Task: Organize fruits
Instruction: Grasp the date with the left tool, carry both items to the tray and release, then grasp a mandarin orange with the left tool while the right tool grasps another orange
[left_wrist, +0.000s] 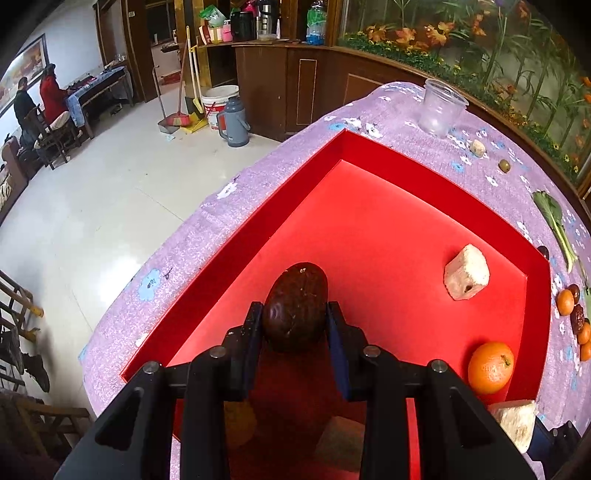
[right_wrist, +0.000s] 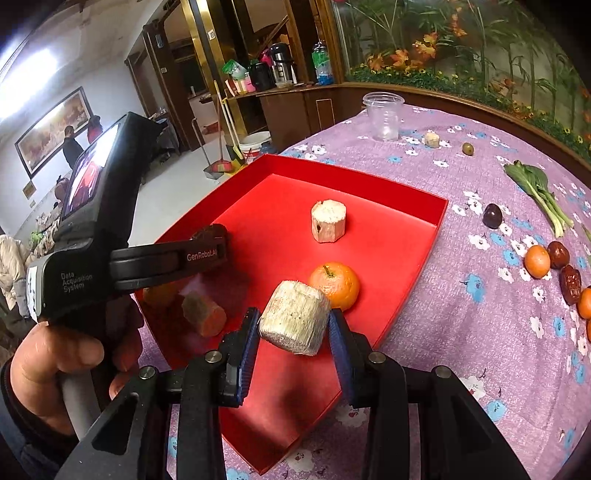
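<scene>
A red tray (left_wrist: 332, 155) (right_wrist: 439, 225) lies on the purple flowered tablecloth. My left gripper (left_wrist: 293, 321) is shut on a dark brown oval fruit (left_wrist: 295, 306), held just above the tray floor; in the right wrist view that fruit (right_wrist: 210, 232) shows at the left gripper's tip. My right gripper (right_wrist: 293, 330) is shut on a pale fibrous cut chunk (right_wrist: 293, 317) over the tray's near part. Inside the tray lie another pale chunk (left_wrist: 467, 273) (right_wrist: 328, 220), an orange (left_wrist: 490, 366) (right_wrist: 335, 284) and a chunk with an orange end (right_wrist: 203, 314).
On the cloth to the right lie small oranges (right_wrist: 537, 261), dark dates (right_wrist: 557, 254), a dark plum (right_wrist: 492, 216), a green leafy stalk (right_wrist: 539, 192), a green olive (right_wrist: 467, 148) and a small pale piece (right_wrist: 431, 139). A clear plastic cup (right_wrist: 384, 114) stands beyond the tray. A hand (right_wrist: 55, 365) holds the left gripper.
</scene>
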